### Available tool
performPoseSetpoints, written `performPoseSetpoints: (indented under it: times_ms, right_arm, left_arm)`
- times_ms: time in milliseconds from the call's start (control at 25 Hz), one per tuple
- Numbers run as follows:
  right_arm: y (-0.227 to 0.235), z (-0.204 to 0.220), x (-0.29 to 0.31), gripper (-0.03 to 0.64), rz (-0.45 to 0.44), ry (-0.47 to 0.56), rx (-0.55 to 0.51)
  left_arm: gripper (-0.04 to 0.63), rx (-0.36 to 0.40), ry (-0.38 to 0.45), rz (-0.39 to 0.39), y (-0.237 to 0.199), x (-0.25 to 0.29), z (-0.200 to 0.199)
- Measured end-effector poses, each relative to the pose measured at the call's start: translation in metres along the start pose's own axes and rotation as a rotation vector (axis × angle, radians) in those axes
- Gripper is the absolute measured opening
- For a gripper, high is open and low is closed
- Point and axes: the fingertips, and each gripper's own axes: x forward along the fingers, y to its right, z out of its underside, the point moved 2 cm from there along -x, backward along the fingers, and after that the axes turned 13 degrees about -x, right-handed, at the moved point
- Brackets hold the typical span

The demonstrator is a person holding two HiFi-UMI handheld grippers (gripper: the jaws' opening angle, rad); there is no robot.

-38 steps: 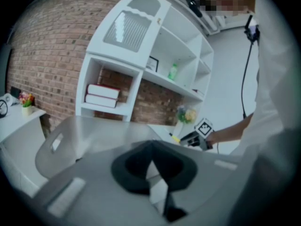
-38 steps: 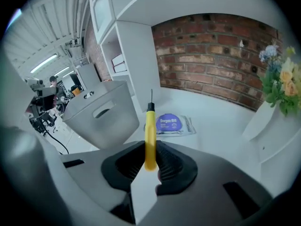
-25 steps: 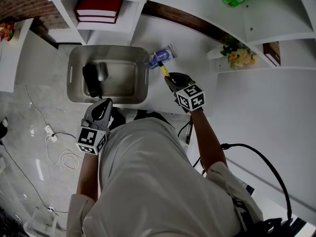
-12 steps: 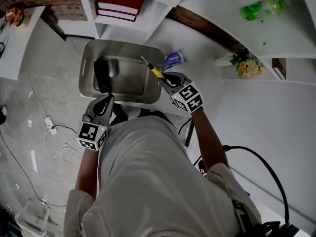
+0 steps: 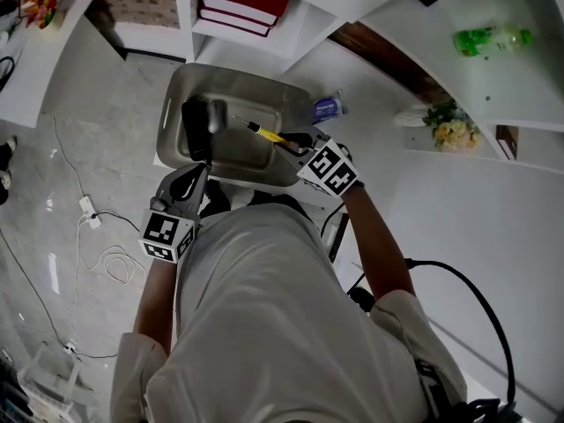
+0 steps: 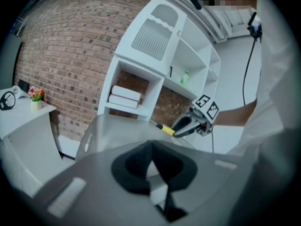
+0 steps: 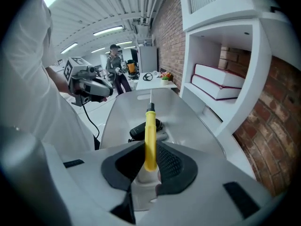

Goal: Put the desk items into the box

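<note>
A steel box point(image 5: 264, 91) stands on the white desk with a black device point(image 5: 195, 129) lying in its left end. My right gripper point(image 5: 296, 147) is shut on the yellow handle of a screwdriver point(image 5: 267, 135) and holds it over the box's right half, its metal tip toward the black device. The right gripper view looks along the screwdriver point(image 7: 150, 128) into the box point(image 7: 188, 119), with the black device point(image 7: 140, 130) below the shaft. My left gripper point(image 5: 187, 186) hangs at the box's near edge, jaws together and holding nothing. A blue packet point(image 5: 327, 108) lies right of the box.
White shelves behind the box hold red books point(image 5: 243, 2). A green bottle point(image 5: 490, 39) and a small bunch of flowers point(image 5: 455, 129) sit on shelves at the right. White cables point(image 5: 95, 241) trail over the floor at the left. A person stands far back in the room point(image 7: 115, 62).
My right gripper has carried the screwdriver left from beside the blue packet to above the box, rolling as it went. My left gripper has crept closer to the box's near edge.
</note>
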Motion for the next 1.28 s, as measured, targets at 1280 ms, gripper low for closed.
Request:
performPoseSetpoints:
  times_ms: [1280]
  right_arm:
    - [-0.020, 0.070, 0.158, 0.066, -0.487, -0.563, -0.061]
  left_arm:
    - [0.003, -0.060, 0.008, -0.069, -0.065, -0.009, -0.012]
